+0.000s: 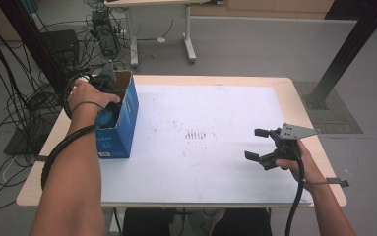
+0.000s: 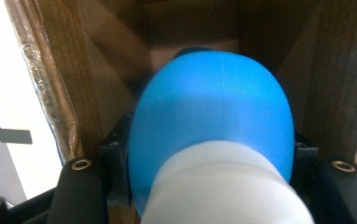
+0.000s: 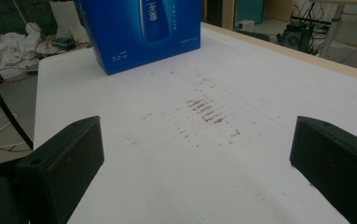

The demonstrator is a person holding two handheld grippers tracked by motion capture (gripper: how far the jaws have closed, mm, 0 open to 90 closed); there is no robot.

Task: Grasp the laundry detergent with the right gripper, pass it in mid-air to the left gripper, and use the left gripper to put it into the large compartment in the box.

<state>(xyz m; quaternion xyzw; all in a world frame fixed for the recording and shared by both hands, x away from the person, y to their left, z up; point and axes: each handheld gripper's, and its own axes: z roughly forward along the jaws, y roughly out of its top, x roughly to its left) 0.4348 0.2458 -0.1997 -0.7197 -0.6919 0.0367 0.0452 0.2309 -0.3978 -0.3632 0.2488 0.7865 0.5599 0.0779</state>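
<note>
A blue carton (image 1: 122,125) stands open-topped at the table's left side, and its printed face (image 3: 139,32) appears in the right gripper view. My left gripper (image 2: 211,151) reaches down into the carton's brown cardboard inside. Its jaws press on both sides of a blue rounded object (image 2: 213,107) with a white end (image 2: 223,186); a bit of that blue (image 1: 108,117) peeks out below the hand. My right gripper (image 1: 255,143) hovers over the right part of the table, jaws wide apart with nothing between them (image 3: 197,154).
A white sheet (image 1: 215,98) covers most of the wooden table (image 1: 299,98), with faint reddish marks (image 1: 196,134) in the middle. Cables and a computer case (image 1: 105,29) lie on the floor beyond the far left. A black post (image 1: 343,54) rises at the right.
</note>
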